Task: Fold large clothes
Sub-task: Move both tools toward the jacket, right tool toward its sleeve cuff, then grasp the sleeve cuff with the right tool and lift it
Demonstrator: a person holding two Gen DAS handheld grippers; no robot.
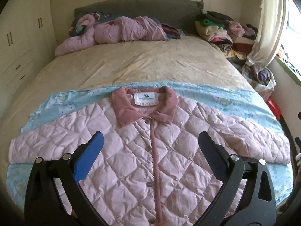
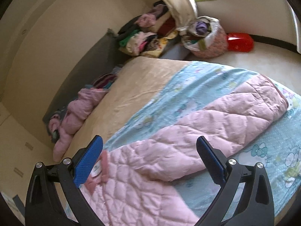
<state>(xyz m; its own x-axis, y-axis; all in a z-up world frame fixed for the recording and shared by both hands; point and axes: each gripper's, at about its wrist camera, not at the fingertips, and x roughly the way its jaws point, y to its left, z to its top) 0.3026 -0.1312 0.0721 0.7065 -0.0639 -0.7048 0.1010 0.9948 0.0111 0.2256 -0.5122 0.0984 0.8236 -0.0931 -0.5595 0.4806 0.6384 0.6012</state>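
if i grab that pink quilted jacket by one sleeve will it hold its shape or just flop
The quilted jacket will likely flop: it lies limp and creased. Its puffy padding suggests it is light for its bulk. The sleeve would probably drag the body across the blue sheet.

pink diamond-quilted jacket (image 1: 131, 150) | light-blue cartoon-print blanket (image 1: 225, 98) | beige sheet (image 1: 141, 64)
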